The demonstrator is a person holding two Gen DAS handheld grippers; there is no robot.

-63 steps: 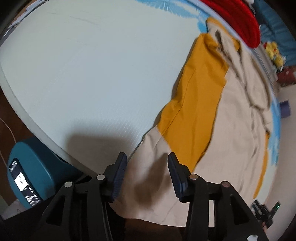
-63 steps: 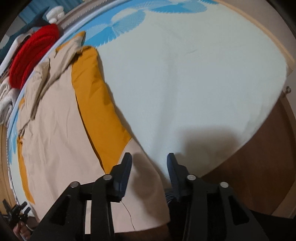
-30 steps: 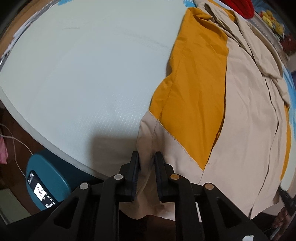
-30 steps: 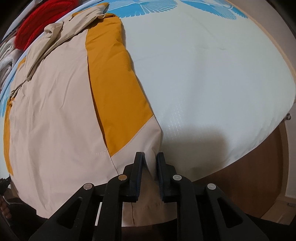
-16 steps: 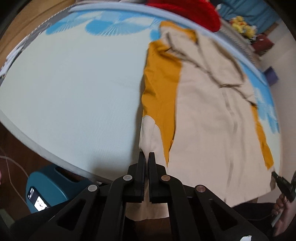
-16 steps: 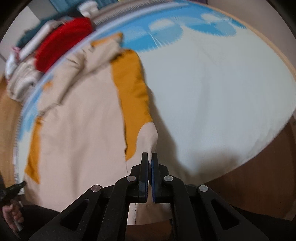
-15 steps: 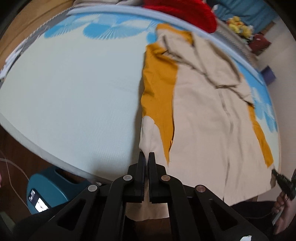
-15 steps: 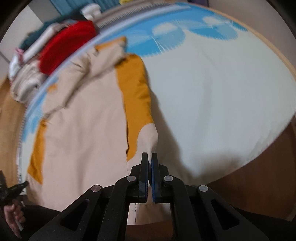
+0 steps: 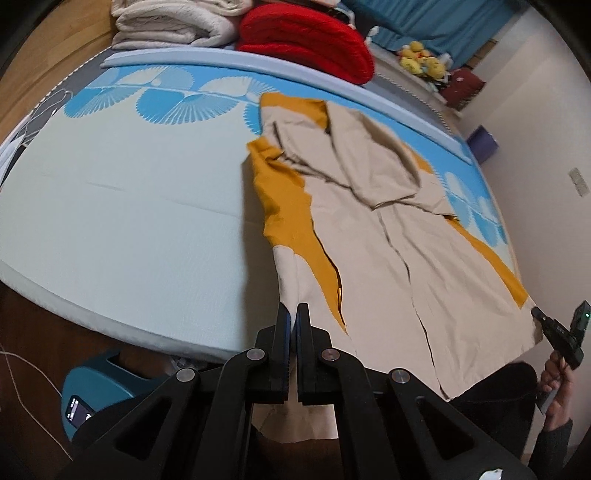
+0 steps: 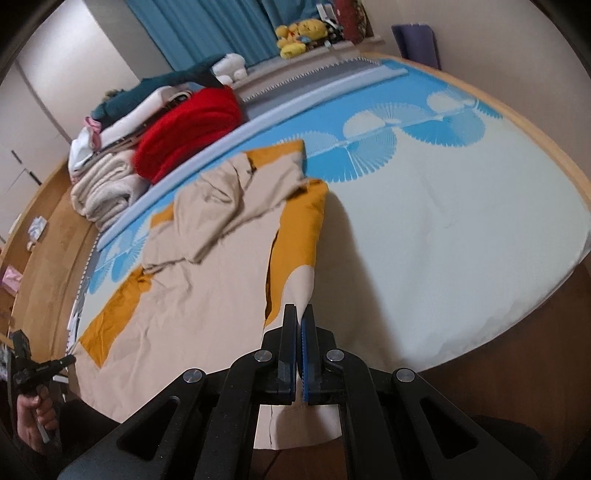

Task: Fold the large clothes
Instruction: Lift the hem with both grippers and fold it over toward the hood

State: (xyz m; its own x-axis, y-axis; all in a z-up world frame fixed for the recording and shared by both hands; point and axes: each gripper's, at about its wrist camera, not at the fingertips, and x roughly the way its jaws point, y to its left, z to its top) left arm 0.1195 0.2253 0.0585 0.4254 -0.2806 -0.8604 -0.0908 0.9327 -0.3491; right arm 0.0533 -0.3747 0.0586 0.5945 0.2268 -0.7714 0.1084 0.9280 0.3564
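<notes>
A large beige and orange jacket (image 9: pixel 373 236) lies spread on the pale mattress (image 9: pixel 129 206), collar toward the far side. In the left wrist view my left gripper (image 9: pixel 294 311) is shut on the near beige hem corner, which rises up into the pads. In the right wrist view my right gripper (image 10: pixel 299 311) is shut on the opposite hem corner of the jacket (image 10: pixel 207 280). Each gripper also shows in the other's view, in a hand at the hem's far corner: the right gripper (image 9: pixel 537 314) and the left gripper (image 10: pixel 68 360). The hem between them hangs off the near edge of the mattress.
A red blanket (image 9: pixel 306 33) and folded cream blankets (image 9: pixel 173 22) are stacked past the head of the mattress, with plush toys (image 9: pixel 421 61) and blue curtains (image 10: pixel 207 26) behind. A teal device (image 9: pixel 92 384) sits on the wooden floor below the mattress edge.
Both grippers closed on the jacket's hem corners and rose, pulling the hem up off the mattress. Both views now tilt higher and take in the far end of the bed.
</notes>
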